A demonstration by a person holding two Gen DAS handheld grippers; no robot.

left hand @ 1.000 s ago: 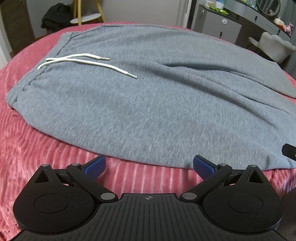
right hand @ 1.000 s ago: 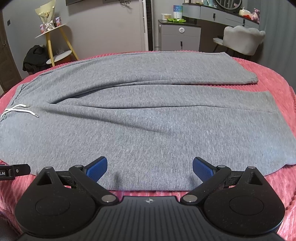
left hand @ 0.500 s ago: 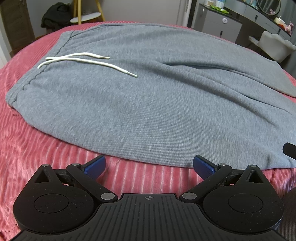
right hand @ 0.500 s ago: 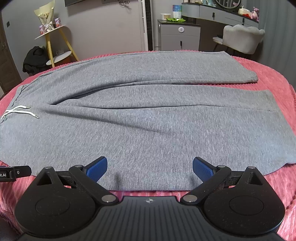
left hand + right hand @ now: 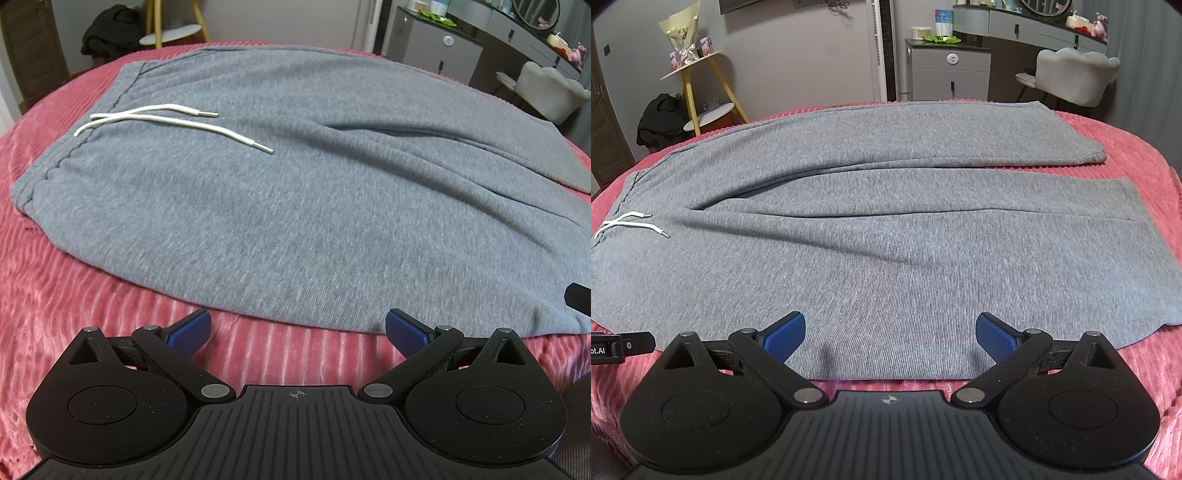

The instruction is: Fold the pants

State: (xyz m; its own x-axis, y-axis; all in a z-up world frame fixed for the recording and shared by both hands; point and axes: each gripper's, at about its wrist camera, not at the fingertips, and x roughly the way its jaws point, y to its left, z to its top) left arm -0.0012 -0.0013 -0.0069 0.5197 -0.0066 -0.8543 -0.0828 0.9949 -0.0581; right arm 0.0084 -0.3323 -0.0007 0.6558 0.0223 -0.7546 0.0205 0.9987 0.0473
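Both grippers hang at the near edge of the bed, and neither has hold of anything. On the left gripper (image 5: 297,330) the blue fingers are spread wide over bare pink bedspread (image 5: 74,288), just short of the near hem of the pants (image 5: 295,206). On the right gripper (image 5: 890,334) the fingers are spread just as wide, with their tips over the near edge of the grey cloth; I cannot tell whether they touch it. From where I stand the pants (image 5: 886,236) lie flat and full length across the bed, waistband to the left with its white drawstring (image 5: 173,123) loose on top, the two legs side by side running off to the right, the far one reaching a bit further. So by my reckoning nothing is folded yet: no leg is laid over the other, no end is brought to the waist. All the folding is left to do, and the first pinch of that near edge looks like the starting point
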